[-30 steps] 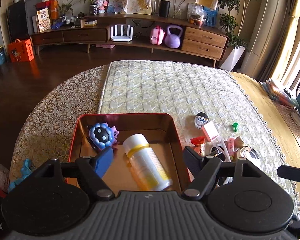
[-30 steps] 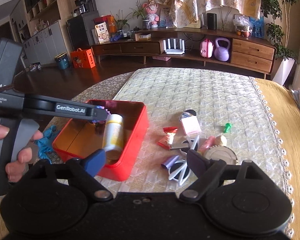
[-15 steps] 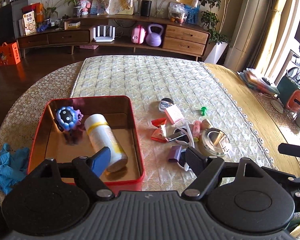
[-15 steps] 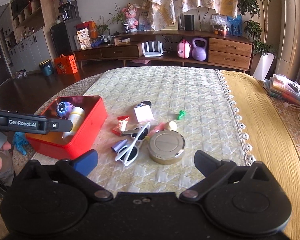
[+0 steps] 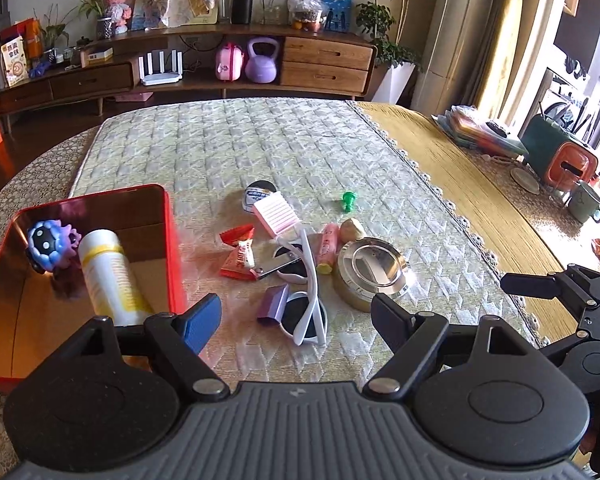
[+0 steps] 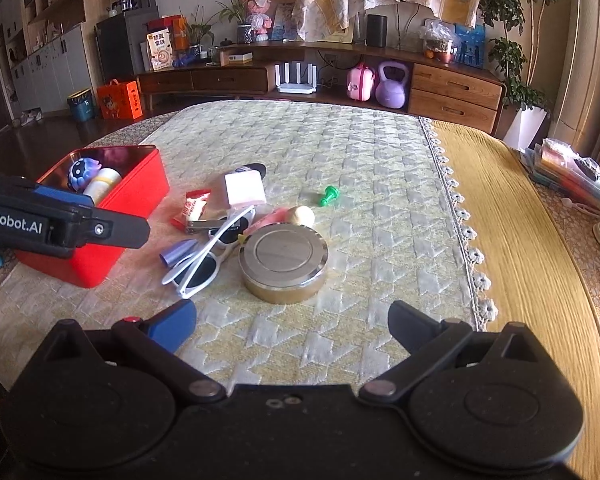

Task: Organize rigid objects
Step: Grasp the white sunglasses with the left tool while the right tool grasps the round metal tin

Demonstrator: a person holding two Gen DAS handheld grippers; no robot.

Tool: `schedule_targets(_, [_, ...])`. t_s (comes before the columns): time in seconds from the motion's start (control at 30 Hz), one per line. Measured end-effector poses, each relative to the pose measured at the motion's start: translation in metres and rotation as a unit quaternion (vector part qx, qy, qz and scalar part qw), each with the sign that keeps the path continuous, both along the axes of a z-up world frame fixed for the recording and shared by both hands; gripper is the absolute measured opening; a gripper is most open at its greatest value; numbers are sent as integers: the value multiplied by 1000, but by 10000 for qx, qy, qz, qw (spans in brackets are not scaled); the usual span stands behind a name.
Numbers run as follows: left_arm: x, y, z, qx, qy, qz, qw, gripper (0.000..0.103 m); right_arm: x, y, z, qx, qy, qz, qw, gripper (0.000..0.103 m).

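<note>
A red box [image 5: 167, 232] at the left holds a blue-purple toy [image 5: 47, 242] and a white-and-yellow bottle [image 5: 107, 272]. To its right lies a pile on the quilted mat: white sunglasses [image 5: 311, 276], a round metal tin [image 5: 370, 268], a purple cap [image 5: 273, 302], red candy wrappers [image 5: 239, 258], a pink box [image 5: 275, 214] and a green pushpin [image 5: 347, 201]. My left gripper [image 5: 295, 320] hangs open just short of the sunglasses, holding nothing. My right gripper [image 6: 291, 324] stands wide open, with the tin [image 6: 283, 262] a little ahead of it, untouched.
The quilted mat [image 6: 340, 152] ends in a lace edge with a yellow runner [image 6: 520, 240] to the right. Stacked booklets [image 6: 572, 176] and a mug [image 5: 584, 200] sit at the far right. A wooden sideboard [image 6: 452, 88] stands beyond the table.
Both grippers have moved right and down, from over the red box toward the pile. The right jaws have spread wider. Nothing has been picked up.
</note>
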State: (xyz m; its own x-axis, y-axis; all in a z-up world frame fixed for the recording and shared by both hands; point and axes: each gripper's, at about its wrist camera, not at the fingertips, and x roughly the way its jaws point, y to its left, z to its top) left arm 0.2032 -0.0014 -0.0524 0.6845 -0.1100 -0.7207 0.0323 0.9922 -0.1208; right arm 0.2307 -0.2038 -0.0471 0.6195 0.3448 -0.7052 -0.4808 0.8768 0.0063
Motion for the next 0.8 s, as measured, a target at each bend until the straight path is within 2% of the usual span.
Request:
schedule_targets(0.4, [37, -21, -27, 154, 99, -132, 9997, 81, 26, 7, -24, -72, 19, 175, 9998, 98])
schedule_targets(0.5, [47, -21, -33, 132, 179, -120, 9997, 65, 31, 9, -28, -82, 34, 216, 9997, 92])
schedule_targets(0.6, [53, -19, -39, 183, 214, -102, 9996, 60, 36, 11, -32, -92, 30, 239, 9997, 92])
schedule_targets(0.73, [60, -21, -46, 249, 282, -173, 9991, 42, 43, 15, -38, -123, 70, 258, 9996, 88])
schedule_targets(0.8, [64, -20, -50, 246, 333, -156, 9990, 41, 45, 17, -40, -145, 47, 284, 9995, 88])
